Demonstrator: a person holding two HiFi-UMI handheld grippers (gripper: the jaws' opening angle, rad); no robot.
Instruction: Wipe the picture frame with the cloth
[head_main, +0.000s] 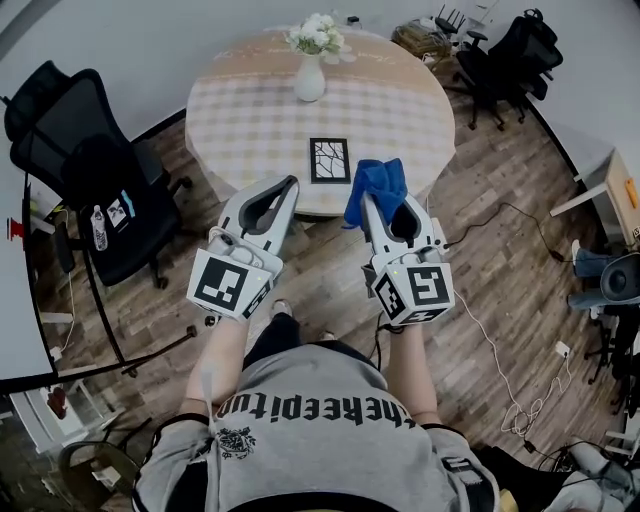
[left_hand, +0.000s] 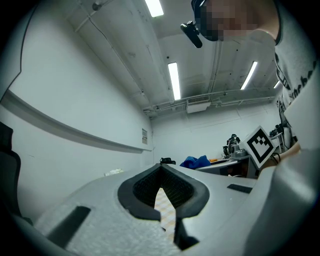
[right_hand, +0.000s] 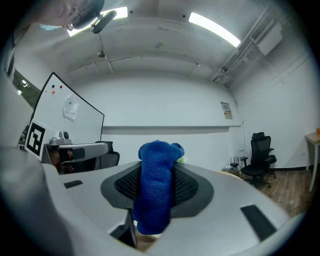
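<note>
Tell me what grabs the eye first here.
The bright blue cloth stands out, clamped in the right hand-held gripper over the near edge of the round table. Just left of it lies the black picture frame, flat on the checked top; the left hand-held gripper is shut and empty.

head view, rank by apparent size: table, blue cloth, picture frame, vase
1. table: by far the largest.
2. blue cloth: held up in the right gripper, so it is nearer the camera, which inflates it.
3. picture frame and vase: these look about alike, so they are not ranked.
</note>
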